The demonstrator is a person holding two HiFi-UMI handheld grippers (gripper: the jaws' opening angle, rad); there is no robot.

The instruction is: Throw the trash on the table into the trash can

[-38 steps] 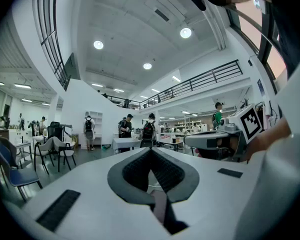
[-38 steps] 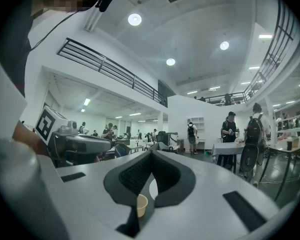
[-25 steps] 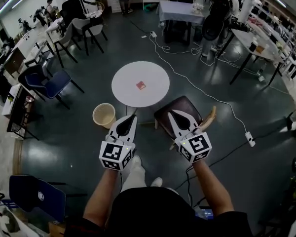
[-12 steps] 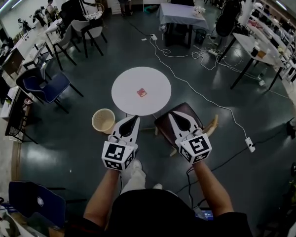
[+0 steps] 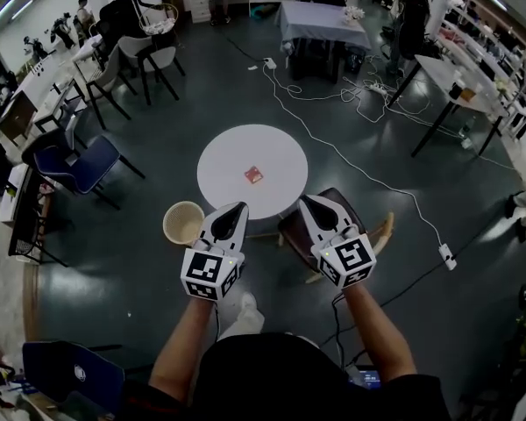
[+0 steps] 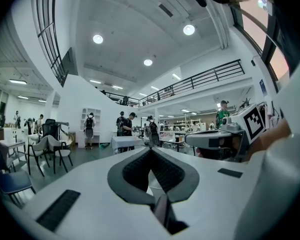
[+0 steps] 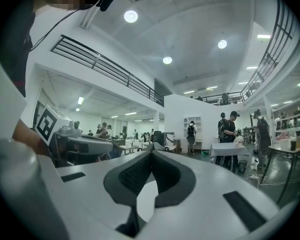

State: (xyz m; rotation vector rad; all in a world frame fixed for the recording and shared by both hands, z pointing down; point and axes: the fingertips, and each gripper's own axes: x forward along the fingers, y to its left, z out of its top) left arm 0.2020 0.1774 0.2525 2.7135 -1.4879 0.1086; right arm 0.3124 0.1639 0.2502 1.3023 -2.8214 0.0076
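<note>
Trash [image 5: 253, 174]: one small red scrap, alone near the middle of the round white counter [image 5: 223, 160]. Untouched. The trash can [image 5: 183, 223], pale and open, stands on the floor [image 5: 114, 261] just beside the counter's near-left edge. A brown chair [image 5: 289, 231] sits at near-right.

Change: over the last second the counter, scrap and can have slid lower and nearer in the head view. Reads as approach only. Pickup not begun, and I judge the scrap not yet within reach.

Left gripper [image 5: 242, 206]: jaws pressed together, nothing between. Right gripper [image 5: 302, 199]: same, tips meeting, empty. Either must spread before a pinch.

Head view alone shows scrap, counter and can. The gripper views look level across the hall: ceiling lights [image 6: 98, 39], balcony rail [image 6: 210, 76], distant people [image 6: 124, 126], the other gripper's marker cube [image 6: 254, 123]. No trash there.
</note>
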